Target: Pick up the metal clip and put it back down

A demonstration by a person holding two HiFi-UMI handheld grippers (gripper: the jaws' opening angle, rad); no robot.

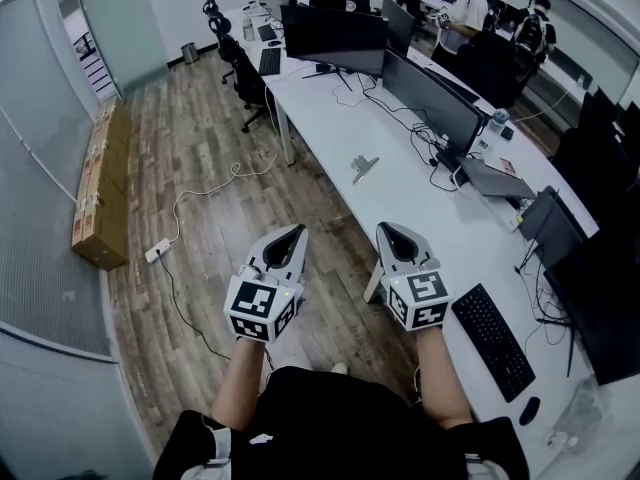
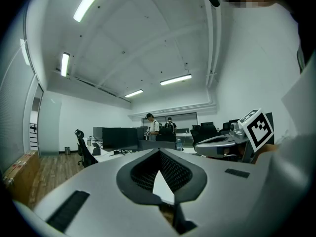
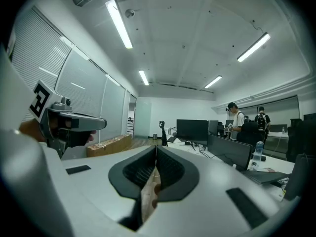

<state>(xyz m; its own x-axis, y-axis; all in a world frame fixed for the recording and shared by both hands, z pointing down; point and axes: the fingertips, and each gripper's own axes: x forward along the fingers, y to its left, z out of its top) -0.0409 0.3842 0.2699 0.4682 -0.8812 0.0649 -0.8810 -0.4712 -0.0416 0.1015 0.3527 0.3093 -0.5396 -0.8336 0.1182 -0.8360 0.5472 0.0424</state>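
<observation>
The metal clip (image 1: 365, 166) lies on the white desk (image 1: 330, 118), a small silver piece well ahead of both grippers. My left gripper (image 1: 297, 230) hangs over the wooden floor beside the desk's edge, its jaws together with nothing between them. Held level over the desk's near part, my right gripper (image 1: 386, 228) is shut and empty too. In the left gripper view the tips (image 2: 159, 152) meet, and in the right gripper view the jaws (image 3: 156, 147) are closed. Neither gripper view shows the clip.
Dark monitors (image 1: 430, 98) and cables line the desk's right side, with a keyboard (image 1: 493, 340) and mouse (image 1: 530, 409) near me. Office chairs (image 1: 245, 78) stand at the desk's far left. Cardboard boxes (image 1: 100, 193) and a power strip (image 1: 157, 252) are on the floor. People (image 1: 465, 8) stand far back.
</observation>
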